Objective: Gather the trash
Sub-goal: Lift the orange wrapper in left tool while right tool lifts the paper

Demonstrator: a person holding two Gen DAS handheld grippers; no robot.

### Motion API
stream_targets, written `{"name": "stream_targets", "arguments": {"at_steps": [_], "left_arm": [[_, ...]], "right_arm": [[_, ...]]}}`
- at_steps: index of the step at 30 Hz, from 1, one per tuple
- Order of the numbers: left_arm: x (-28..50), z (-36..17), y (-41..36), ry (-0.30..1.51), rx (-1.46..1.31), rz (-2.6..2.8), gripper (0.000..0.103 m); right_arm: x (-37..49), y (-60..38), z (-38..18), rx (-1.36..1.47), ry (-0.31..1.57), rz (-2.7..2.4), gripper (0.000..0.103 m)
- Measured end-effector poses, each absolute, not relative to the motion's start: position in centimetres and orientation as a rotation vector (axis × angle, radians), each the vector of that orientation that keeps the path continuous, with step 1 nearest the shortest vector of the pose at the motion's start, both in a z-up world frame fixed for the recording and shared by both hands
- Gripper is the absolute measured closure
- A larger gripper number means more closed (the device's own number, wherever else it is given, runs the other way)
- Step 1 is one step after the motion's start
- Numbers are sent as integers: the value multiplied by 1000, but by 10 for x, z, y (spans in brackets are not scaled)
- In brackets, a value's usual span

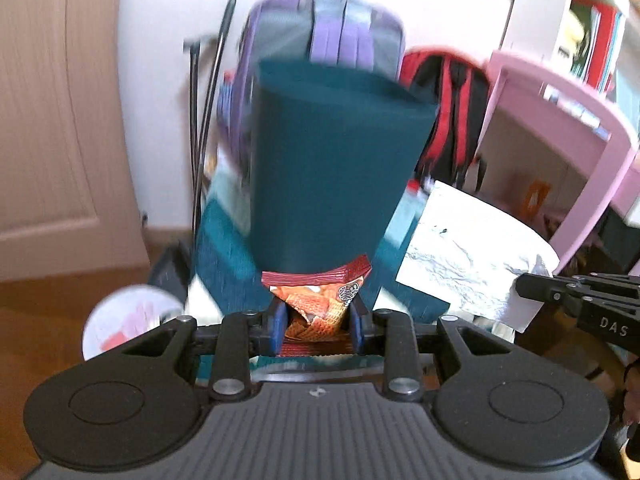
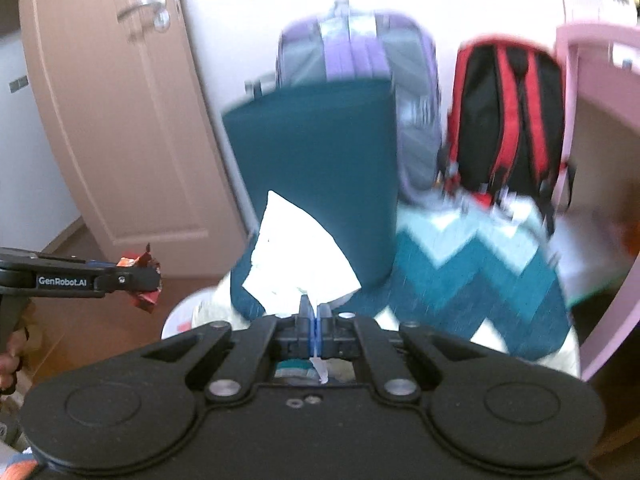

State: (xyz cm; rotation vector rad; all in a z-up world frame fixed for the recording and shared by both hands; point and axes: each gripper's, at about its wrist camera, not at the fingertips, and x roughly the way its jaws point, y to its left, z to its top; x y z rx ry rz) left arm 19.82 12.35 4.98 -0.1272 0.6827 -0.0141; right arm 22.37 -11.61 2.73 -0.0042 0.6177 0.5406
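My left gripper (image 1: 318, 320) is shut on a red and orange snack wrapper (image 1: 320, 304), held just in front of a tall teal trash bin (image 1: 332, 168). The same wrapper (image 2: 142, 280) shows at the left gripper's tip in the right wrist view. My right gripper (image 2: 316, 316) is shut on a white sheet of foil-like paper (image 2: 296, 256), which also shows in the left wrist view (image 1: 472, 256). The bin (image 2: 320, 168) stands on a teal and white zigzag rug (image 2: 480, 276). Both views are blurred by motion.
A purple backpack (image 1: 332, 28) and a red and black backpack (image 2: 504, 120) lean on the wall behind the bin. A pink desk frame (image 1: 560, 132) is at the right. A closed door (image 2: 120, 112) is at the left. A round white lid-like thing (image 1: 128, 320) lies on the wooden floor.
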Motion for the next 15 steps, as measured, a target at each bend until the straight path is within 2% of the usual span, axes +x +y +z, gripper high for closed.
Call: {"name": "stream_targets", "arguments": {"at_steps": [8, 15], "left_arm": [[219, 134, 100, 546, -102, -7, 73], [267, 174, 91, 494, -71, 4, 73]], "right_arm": [[258, -112, 100, -27, 474, 494, 102], [298, -97, 144, -50, 420, 469, 102]]}}
